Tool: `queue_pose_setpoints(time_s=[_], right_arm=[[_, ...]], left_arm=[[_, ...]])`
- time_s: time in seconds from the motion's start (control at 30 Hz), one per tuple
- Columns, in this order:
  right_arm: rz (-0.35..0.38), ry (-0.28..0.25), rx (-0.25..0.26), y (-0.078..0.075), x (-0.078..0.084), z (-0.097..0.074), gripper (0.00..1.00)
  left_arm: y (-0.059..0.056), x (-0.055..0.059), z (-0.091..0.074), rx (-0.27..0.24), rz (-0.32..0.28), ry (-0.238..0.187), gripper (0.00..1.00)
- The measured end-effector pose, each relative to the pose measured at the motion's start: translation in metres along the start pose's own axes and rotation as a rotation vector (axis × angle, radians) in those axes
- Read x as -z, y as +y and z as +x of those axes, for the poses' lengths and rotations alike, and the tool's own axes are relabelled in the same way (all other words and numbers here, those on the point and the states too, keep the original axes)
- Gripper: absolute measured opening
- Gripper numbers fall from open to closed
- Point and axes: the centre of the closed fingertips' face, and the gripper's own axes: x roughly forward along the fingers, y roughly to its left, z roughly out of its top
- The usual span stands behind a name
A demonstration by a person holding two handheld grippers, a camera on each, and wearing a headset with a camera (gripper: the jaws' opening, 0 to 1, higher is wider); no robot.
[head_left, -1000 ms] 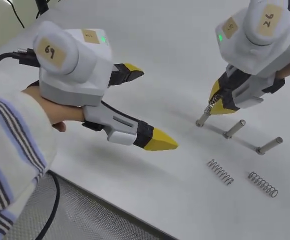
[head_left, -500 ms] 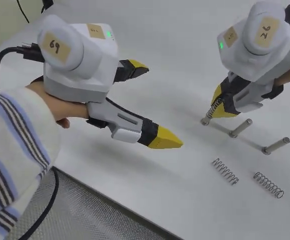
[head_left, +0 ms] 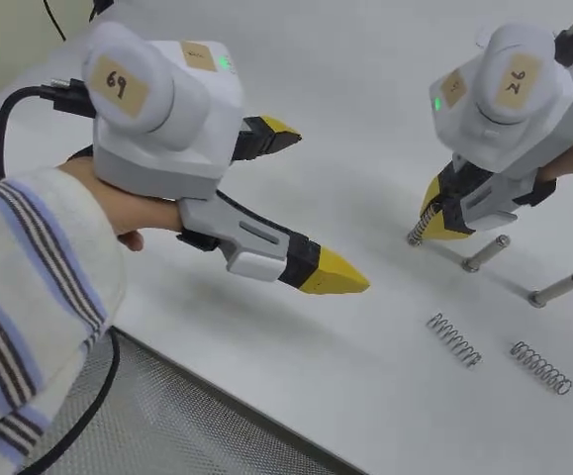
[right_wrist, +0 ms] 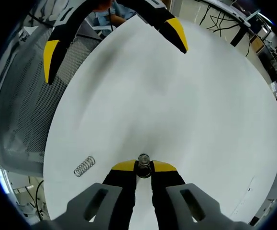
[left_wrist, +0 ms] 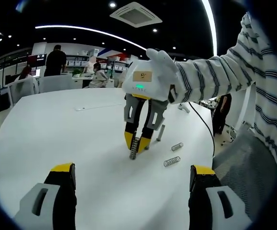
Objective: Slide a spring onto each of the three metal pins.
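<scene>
My right gripper (head_left: 432, 227) is shut on a spring (head_left: 420, 230) that stands slanted on the white table (head_left: 345, 89), down over the leftmost pin, which it hides. In the right gripper view the spring (right_wrist: 144, 162) sits end-on between the yellow tips of my right gripper (right_wrist: 144, 167). Two bare metal pins (head_left: 486, 253) (head_left: 556, 289) lean to its right. Two loose springs (head_left: 454, 339) (head_left: 540, 367) lie in front of them. My left gripper (head_left: 306, 205) hovers open and empty, well left of the pins. From the left gripper view the spring (left_wrist: 135, 147) shows upright under the right gripper (left_wrist: 138, 139).
The table's front edge runs diagonally at the lower left, with grey mesh (head_left: 157, 426) below it. A black cable (head_left: 14, 109) trails from the left gripper. People and desks stand in the far background of the left gripper view.
The right gripper has pushed the spring down over the first pin, so the pin's bare lower part is now covered. The left gripper stays open, about where it was.
</scene>
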Motion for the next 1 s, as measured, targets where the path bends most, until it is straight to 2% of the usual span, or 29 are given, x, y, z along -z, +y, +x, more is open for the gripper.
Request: queue_pose_setpoints(time_s=[0.33,0.57,0.73,1.0], right_arm=[[0.002,0.002,-0.002,0.002,0.001,0.003,0.09],[0.026,-0.02,0.0,0.0,-0.001,0.002,0.09],[0.026,-0.036,0.009,0.0,-0.003,0.002,0.15],[0.023,-0.046,0.019,-0.001,-0.006,-0.002,0.16]], left_arm=[[0.001,0.004,0.0,-0.001,-0.003,0.011,0.98],[0.0,0.009,0.0,0.002,0.001,0.038,0.98],[0.001,0.01,-0.001,0.001,-0.002,0.042,0.98],[-0.001,0.011,-0.002,0.005,-0.003,0.052,0.98]])
